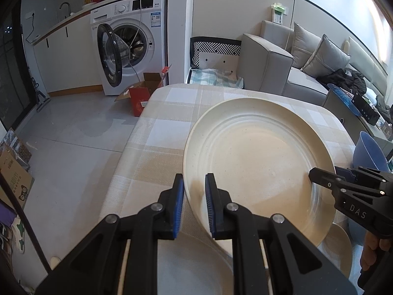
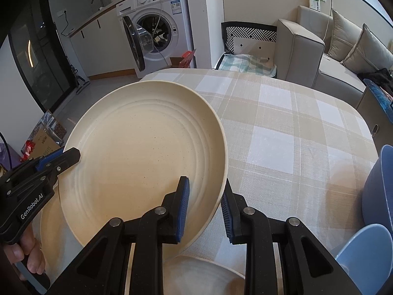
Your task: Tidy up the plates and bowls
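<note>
A large cream plate [image 1: 258, 162] [image 2: 142, 154] hangs tilted above the checked tablecloth [image 1: 157, 132] [image 2: 282, 123], held from both sides. My left gripper [image 1: 194, 204] is shut on the plate's left rim, with one blue pad [image 1: 179, 204] outside and one inside. My right gripper [image 2: 205, 209] is shut on the opposite rim. Each gripper also shows in the other's view: the right gripper [image 1: 319, 175] at the plate's right edge, the left gripper [image 2: 71, 157] at its left edge. More cream plates [image 1: 196, 270] [image 2: 203, 272] lie on the table beneath.
Blue bowls [image 1: 368, 152] [image 2: 380, 184] stand at the table's right edge, and another blue bowl [image 2: 363, 245] sits nearer. A smaller cream dish [image 1: 339, 245] lies under the held plate. Beyond the table are a washing machine [image 1: 132, 39] with its door open and a grey sofa [image 1: 294, 56].
</note>
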`<state>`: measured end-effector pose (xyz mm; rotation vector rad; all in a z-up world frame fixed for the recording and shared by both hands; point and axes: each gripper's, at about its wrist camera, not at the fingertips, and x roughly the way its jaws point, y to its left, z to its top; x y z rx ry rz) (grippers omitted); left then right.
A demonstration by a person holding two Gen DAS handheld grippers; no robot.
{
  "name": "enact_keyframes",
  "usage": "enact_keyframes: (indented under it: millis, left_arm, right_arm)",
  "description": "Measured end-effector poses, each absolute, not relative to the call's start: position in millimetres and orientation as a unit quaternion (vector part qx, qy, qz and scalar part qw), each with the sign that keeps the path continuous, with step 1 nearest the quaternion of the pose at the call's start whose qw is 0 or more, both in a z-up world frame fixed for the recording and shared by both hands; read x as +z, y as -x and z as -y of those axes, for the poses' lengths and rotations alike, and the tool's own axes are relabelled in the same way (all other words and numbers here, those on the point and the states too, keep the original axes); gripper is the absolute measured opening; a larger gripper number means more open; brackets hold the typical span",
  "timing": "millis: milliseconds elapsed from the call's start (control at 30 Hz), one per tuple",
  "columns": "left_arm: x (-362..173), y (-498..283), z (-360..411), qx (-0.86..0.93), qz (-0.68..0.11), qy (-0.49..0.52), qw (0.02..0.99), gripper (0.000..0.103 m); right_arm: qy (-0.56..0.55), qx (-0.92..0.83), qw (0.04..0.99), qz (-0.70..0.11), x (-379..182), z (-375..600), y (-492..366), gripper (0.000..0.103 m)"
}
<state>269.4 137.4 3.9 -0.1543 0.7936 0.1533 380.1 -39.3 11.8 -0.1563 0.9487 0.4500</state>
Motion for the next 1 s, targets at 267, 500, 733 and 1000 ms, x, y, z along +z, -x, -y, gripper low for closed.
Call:
enact_keyframes:
  millis: [267,500,733,1000]
  left_arm:
    - [14,-257,-135,0.074,-0.375,0.076,0.921,0.015]
    - [19,-246,-134,0.072,-0.372,0.072,0.923,0.015]
    - [22,-237,-133,0.072,-0.368,0.073,0.924,0.015]
    - [23,-227,-131,0.070,-0.368,0.070,0.924,0.015]
  right_arm:
    - [0.075,0.219,0.866,-0.443,22,43,-366,0.025]
    - [0.076,0.221,0.869,-0.436,30,48,-352,0.025]
    - [0.082,0.222,0.871,-0.430,35,49,-339,0.025]
    - [0.078,0.224,0.872,-0.429,36,54,-326,0.025]
